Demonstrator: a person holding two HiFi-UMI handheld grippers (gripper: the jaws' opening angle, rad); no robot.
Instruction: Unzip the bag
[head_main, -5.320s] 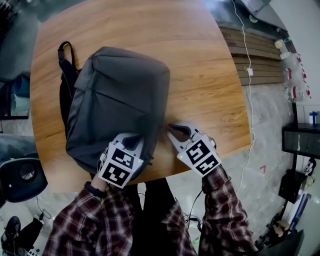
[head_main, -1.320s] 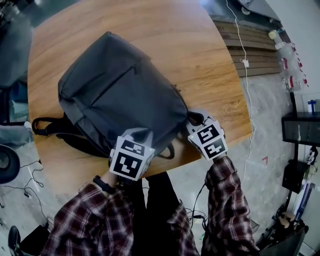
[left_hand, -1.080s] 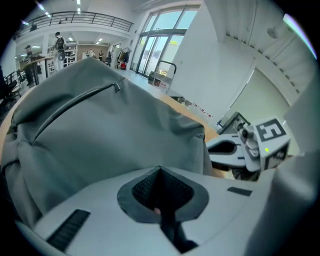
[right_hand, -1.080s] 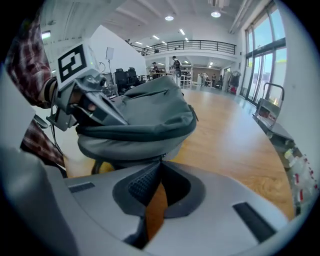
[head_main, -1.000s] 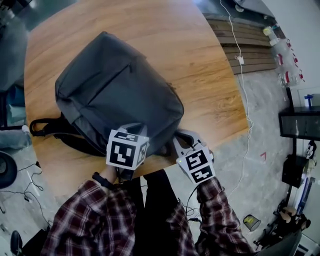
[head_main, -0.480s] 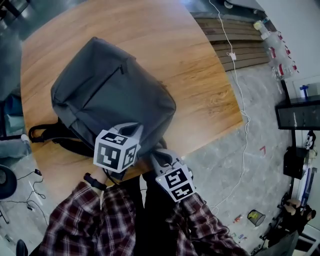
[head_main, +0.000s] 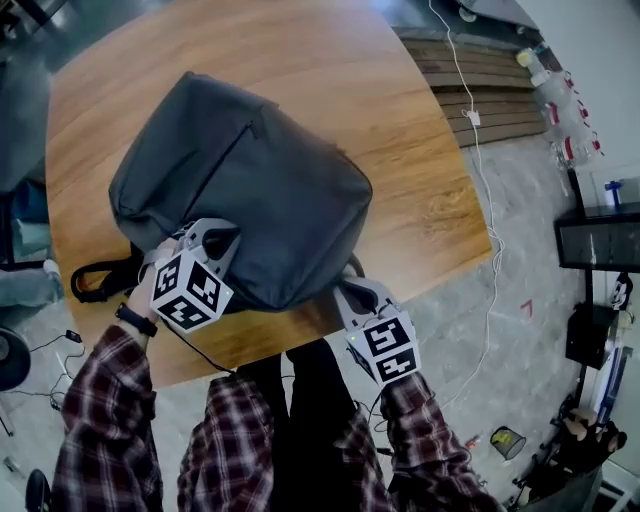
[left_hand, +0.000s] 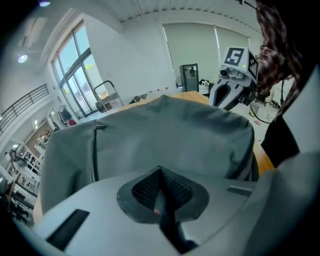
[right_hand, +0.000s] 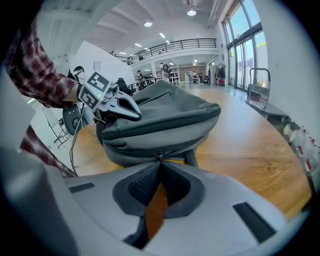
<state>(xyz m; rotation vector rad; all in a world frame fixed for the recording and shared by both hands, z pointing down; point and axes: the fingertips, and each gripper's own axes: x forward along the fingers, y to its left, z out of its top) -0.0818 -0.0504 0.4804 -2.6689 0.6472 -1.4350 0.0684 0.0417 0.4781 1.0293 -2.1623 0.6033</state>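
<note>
The bag (head_main: 250, 200) lies on the table (head_main: 400, 130), with its near end close to the table's near edge. The right gripper (head_main: 347, 292) is set at that near end. In its own view the jaws are seen closed together, and the small pull (right_hand: 159, 157) of the zip (right_hand: 171, 151) sits right at their tips, so the pull is judged to be pinched. The left gripper (head_main: 213, 243) is placed at the bag's left side with its jaws closed and its tips against the grey fabric. Whether any fabric is caught between them cannot be told.

The step in hand is judged to be the start of the draw. The pull is best drawn along the line of the zip, not lifted away from it, so that the slider is not cocked. The bag should be braced by the left gripper against the direction of the draw, since a soft bag is likely to slide on smooth wood. The hold on the pull looks shallow, so a slow, steady draw is called for, as a jerk could free the pull. Where the zip curves round a corner, the draw should be turned with it.
</note>
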